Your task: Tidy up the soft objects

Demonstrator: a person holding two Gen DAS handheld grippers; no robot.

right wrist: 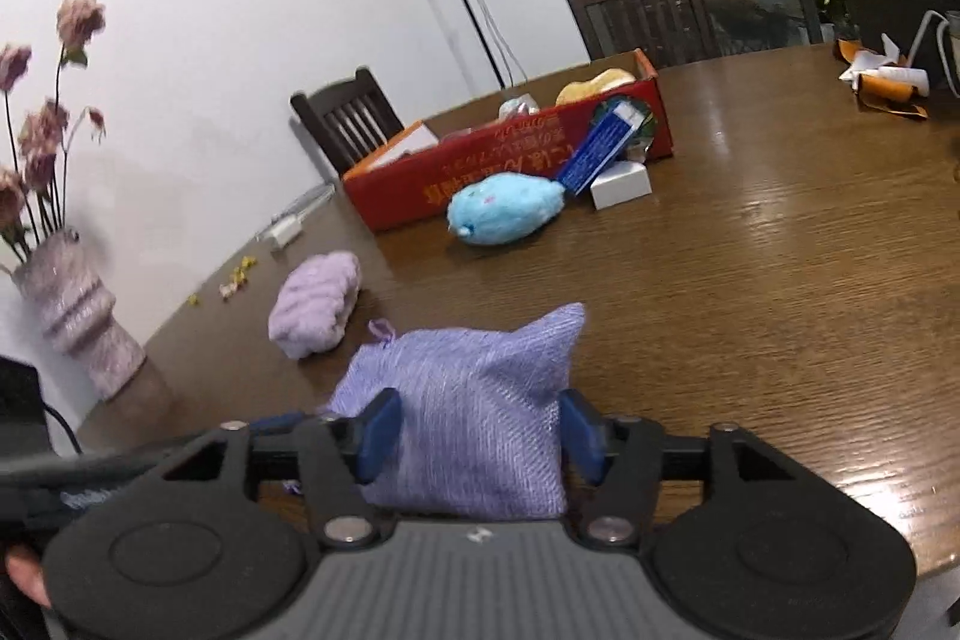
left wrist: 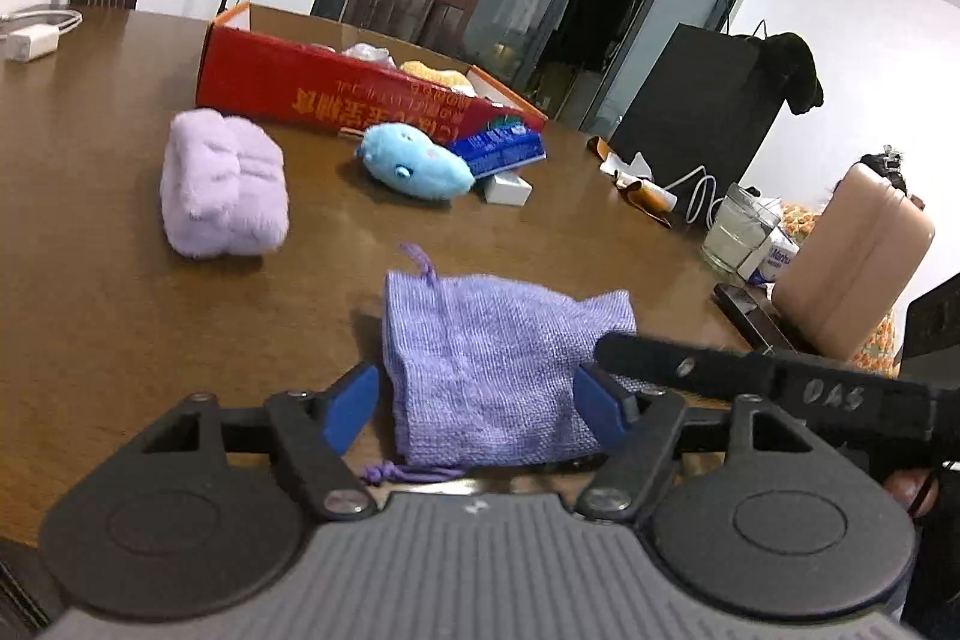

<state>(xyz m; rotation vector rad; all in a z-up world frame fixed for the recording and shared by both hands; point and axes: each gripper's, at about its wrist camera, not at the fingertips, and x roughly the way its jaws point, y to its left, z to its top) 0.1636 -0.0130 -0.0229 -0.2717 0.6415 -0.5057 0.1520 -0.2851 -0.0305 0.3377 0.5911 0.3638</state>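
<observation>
A purple woven drawstring pouch [left wrist: 498, 358] lies on the brown table between the blue pads of both grippers. My left gripper [left wrist: 480, 400] straddles its near end with the jaws apart. My right gripper [right wrist: 477, 430] straddles the same pouch [right wrist: 474, 400] from the other side, its pads against the pouch's sides. A lilac plush block [left wrist: 222, 184] [right wrist: 315, 301] and a blue plush toy [left wrist: 414, 163] [right wrist: 504, 208] lie farther off. The red cardboard box [left wrist: 336, 88] [right wrist: 480, 160] behind them holds a yellow and a pale soft toy.
A blue carton [left wrist: 501, 148] and a white box [left wrist: 507, 189] lean by the red box. A glass jar [left wrist: 741, 229], a charger cable, wrappers and a tan jug [left wrist: 852, 256] stand at the right. A vase with flowers [right wrist: 78, 304] stands at the left edge.
</observation>
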